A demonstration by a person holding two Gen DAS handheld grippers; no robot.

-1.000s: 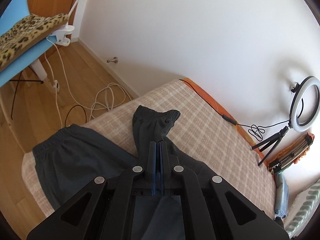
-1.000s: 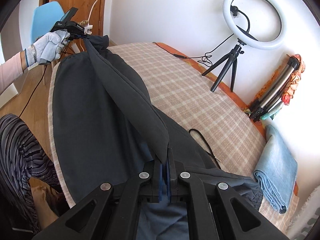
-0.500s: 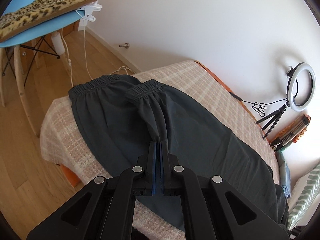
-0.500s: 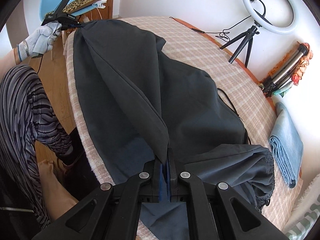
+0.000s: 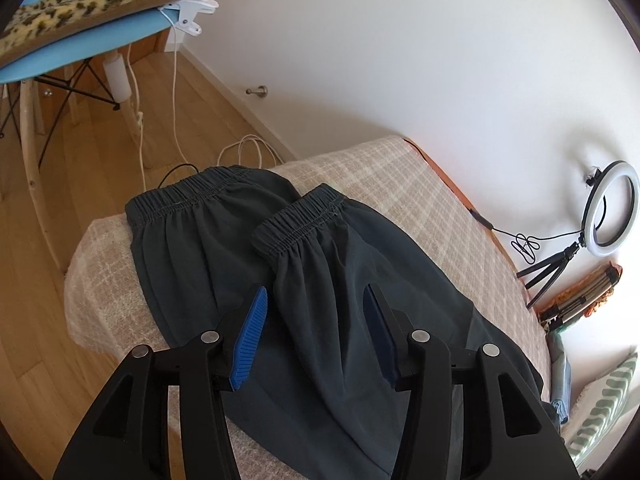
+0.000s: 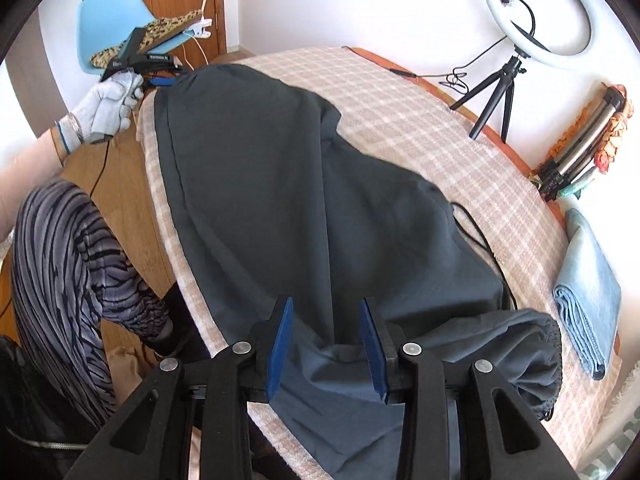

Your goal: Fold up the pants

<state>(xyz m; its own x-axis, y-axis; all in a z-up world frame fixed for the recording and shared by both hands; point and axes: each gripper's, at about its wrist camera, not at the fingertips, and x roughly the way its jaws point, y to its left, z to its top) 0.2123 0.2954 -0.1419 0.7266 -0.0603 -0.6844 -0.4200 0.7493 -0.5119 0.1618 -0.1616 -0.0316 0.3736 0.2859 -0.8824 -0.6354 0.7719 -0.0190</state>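
Observation:
Dark grey pants [image 6: 280, 184] lie lengthwise on the checked bed cover [image 6: 400, 120], one leg laid over the other. Both elastic leg cuffs [image 5: 298, 220] rest side by side near the bed's end, and the waistband [image 6: 548, 360] bunches at the lower right. My left gripper [image 5: 315, 292] hovers just behind the cuffs with its jaws opening. Fabric lies under the gap, and the blue pads [image 5: 250, 340] do not press on it. My right gripper [image 6: 326, 304] is over the seat end, its jaws also opening above a loose fold. A gloved hand [image 6: 108, 104] holds the left gripper [image 6: 160, 78].
A ring light on a tripod [image 6: 536, 12] and a bundle of folded stands [image 6: 580, 140] line the wall side. A folded blue cloth [image 6: 588, 292] lies at the bed's right. A black cable [image 6: 476, 232] crosses the cover. A blue chair with a leopard cushion [image 5: 80, 8] stands on the floor. The person's striped leg [image 6: 68, 260] is beside the bed.
Both grippers held a raised fold of the pants shut between their pads. They lowered it onto the bed and now both stand apart, the fabric lying flat.

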